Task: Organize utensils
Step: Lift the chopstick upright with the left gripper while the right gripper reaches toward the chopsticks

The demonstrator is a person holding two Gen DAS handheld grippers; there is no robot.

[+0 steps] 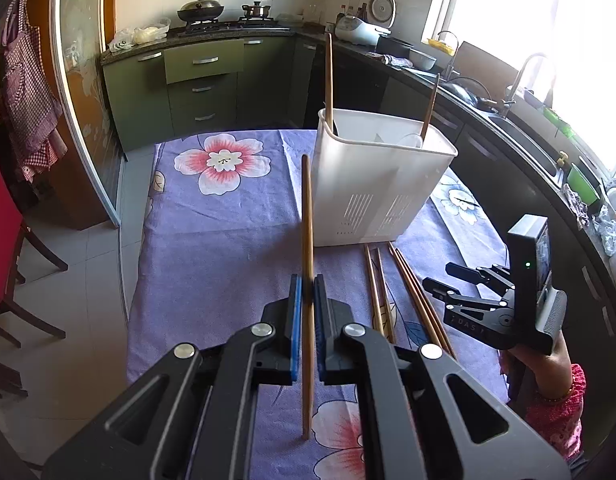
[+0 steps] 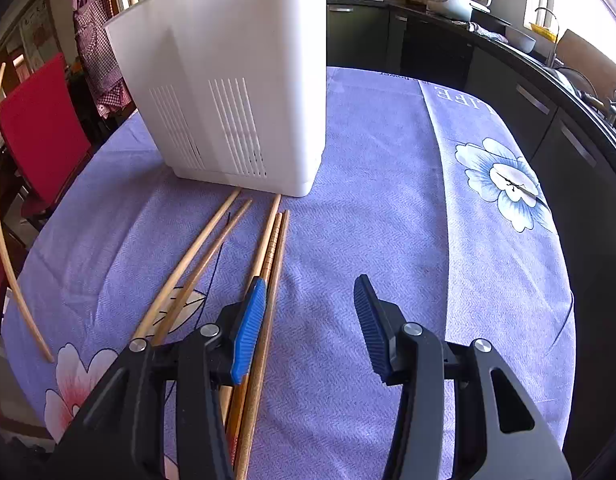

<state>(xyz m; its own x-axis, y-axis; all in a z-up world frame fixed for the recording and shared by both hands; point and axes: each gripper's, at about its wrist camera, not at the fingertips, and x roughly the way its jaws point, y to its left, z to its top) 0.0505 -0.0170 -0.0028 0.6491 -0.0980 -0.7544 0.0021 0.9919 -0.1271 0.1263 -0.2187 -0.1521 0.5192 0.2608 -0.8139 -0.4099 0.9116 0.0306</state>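
My left gripper (image 1: 307,280) is shut on a wooden chopstick (image 1: 307,216), held upright just left of the white utensil holder (image 1: 372,192). That chopstick also shows at the left edge of the right wrist view (image 2: 0,232). The holder (image 2: 228,80) has two chopsticks (image 1: 328,80) and a white spoon standing in it. Several wooden chopsticks (image 2: 212,256) lie on the cloth in front of the holder; they also show in the left wrist view (image 1: 392,292). My right gripper (image 2: 310,308) is open and empty, low over the cloth, its left finger beside the lying chopsticks.
The table has a purple flowered cloth (image 1: 212,232). A red chair (image 2: 40,128) stands at the table's left side. Dark kitchen counters with a sink (image 1: 520,136) and a stove (image 1: 224,24) run behind and to the right.
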